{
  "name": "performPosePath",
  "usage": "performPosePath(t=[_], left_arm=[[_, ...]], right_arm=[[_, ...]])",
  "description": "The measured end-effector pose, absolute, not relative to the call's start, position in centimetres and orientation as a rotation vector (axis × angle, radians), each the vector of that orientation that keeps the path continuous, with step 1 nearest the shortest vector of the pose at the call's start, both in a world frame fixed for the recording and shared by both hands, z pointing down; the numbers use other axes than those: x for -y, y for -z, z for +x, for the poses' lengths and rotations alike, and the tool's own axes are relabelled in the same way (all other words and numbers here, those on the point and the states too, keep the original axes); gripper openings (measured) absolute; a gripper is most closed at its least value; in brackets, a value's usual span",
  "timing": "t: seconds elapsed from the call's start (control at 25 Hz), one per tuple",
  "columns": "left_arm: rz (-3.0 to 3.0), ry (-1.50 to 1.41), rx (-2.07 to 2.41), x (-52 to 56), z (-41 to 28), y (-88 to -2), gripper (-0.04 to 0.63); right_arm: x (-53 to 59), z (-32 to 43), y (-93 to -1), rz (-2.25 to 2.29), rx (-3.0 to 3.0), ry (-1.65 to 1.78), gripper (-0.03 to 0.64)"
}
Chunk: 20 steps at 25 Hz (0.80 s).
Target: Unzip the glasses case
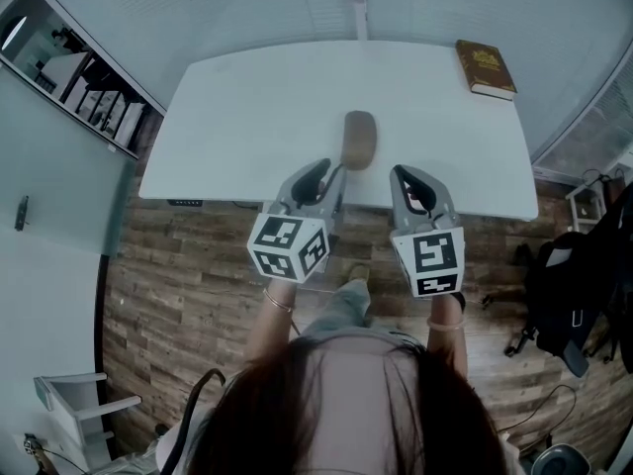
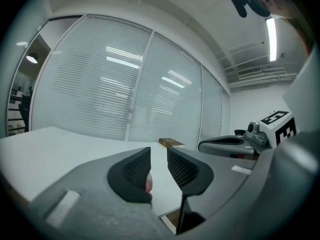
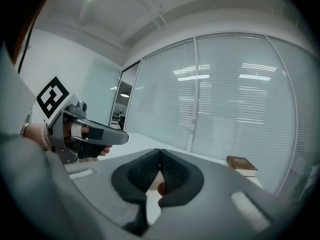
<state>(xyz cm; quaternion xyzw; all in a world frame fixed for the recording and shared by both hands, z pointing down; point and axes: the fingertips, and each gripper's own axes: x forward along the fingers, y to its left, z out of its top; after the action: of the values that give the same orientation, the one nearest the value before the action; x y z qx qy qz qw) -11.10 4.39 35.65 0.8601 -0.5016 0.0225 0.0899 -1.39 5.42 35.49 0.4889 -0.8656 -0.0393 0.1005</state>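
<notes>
The left gripper (image 1: pixel 334 174) is held with its jaws a little apart, nothing between them. Just beyond it, the glasses case (image 1: pixel 359 139) lies untouched near the middle of the table's (image 1: pixel 247 97) front edge. It is judged light, fairly stiff and apt to slide on the smooth white top; one end should be pinned and the zip pull pinched. The right gripper (image 1: pixel 400 174) is closed and empty. A book (image 1: pixel 485 67) lies at the far right corner, before blind-covered glass.
</notes>
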Motion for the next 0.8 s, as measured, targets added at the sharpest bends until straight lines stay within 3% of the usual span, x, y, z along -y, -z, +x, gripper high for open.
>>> performPosePath(t=[0.8], left_arm=[[2.368, -0.107, 1.303, 7.1, -13.2, -41.2, 0.147]], right_arm=[[5.3, -2.4, -36.4, 1.436, 2.457, 0.124, 0.002]])
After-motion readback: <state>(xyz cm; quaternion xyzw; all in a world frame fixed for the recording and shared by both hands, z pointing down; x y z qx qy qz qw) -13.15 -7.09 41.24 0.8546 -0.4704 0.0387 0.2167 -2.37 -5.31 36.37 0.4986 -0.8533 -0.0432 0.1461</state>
